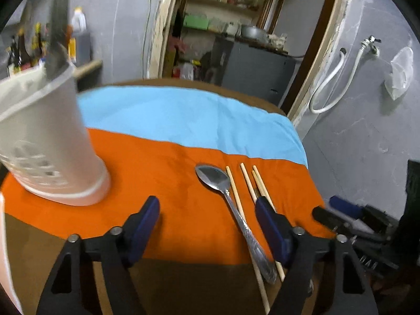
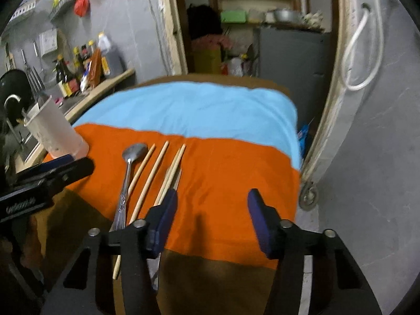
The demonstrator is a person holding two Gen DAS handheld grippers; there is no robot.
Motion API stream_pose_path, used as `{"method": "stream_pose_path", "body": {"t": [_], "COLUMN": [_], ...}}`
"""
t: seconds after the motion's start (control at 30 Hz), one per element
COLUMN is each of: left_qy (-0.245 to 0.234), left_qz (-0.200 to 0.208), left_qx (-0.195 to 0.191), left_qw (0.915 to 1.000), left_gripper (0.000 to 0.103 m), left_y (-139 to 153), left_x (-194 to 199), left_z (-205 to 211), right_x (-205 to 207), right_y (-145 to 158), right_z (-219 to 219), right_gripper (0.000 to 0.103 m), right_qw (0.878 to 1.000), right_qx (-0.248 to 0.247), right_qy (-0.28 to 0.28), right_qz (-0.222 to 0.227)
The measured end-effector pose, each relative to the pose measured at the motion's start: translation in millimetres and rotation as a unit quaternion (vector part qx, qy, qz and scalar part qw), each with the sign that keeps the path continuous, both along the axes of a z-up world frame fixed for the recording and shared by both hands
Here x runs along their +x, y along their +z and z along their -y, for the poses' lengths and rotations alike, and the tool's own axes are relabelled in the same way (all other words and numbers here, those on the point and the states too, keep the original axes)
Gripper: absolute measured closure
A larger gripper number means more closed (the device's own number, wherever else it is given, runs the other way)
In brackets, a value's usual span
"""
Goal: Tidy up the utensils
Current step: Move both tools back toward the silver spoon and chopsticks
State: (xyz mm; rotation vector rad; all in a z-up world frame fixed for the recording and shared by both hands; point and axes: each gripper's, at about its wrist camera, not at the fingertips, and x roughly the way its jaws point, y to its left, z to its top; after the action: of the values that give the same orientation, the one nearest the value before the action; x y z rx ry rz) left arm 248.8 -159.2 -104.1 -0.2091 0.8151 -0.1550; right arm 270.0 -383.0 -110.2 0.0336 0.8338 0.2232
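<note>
Covering most of the table [image 1: 183,283] ahead of both grippers is an orange cloth [image 1: 170,183], with a light blue cloth [image 1: 183,115] lying beyond it at the far side. Off to the left of the left gripper [image 1: 207,223], and a little beyond its fingertips, a white plastic utensil holder [image 1: 47,141] stands on the orange cloth. That gripper's jaws are spread apart with nothing between the pads, only bare cloth below them. Just inside its right finger a metal spoon [image 1: 231,204] lies with its bowl pointing away, and wooden chopsticks [image 1: 237,197] lie alongside it, some passing under that right finger. The right gripper [image 2: 211,210] hangs over the same cloth with its jaws also apart and empty. Seen from it, the spoon and chopsticks lie just left of its left finger, one pair running beneath that finger, and the holder stands farther left, beyond the left gripper's dark body.
</note>
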Motion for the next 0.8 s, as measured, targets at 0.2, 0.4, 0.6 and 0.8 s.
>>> {"method": "stream_pose_path", "body": {"t": [0.2,0.4,0.6,0.8], "left_qy": [-0.012,-0.031,-0.044,-0.069], "left_qz": [-0.04,-0.075,-0.097,-0.123], "left_qx": [-0.016,-0.031,-0.065,-0.057], "left_qw": [0.999,0.9962,0.9922,0.9884], "left_gripper": [0.047,0.066,0.076,0.081], "left_y": [-18.3,-30.3,-34.4,-36.9], "left_x": [22.9,39.3,53.0,68.6], "left_z": [6.8,10.1,5.0,8.6], "right_x": [14.8,20.4,29.4,40.7], "right_y": [-20.1,-30.6,-30.6,-27.4], "right_z": [-16.4,-37.8,-55.1,-55.7], "right_gripper": [0.055,0.055,0.055,0.07], "right_qw": [0.999,0.997,0.995,0.995], "right_qx": [0.002,-0.008,-0.028,-0.049], "right_qy": [0.029,0.059,0.081,0.067], "right_qz": [-0.032,-0.042,-0.044,-0.048]}}
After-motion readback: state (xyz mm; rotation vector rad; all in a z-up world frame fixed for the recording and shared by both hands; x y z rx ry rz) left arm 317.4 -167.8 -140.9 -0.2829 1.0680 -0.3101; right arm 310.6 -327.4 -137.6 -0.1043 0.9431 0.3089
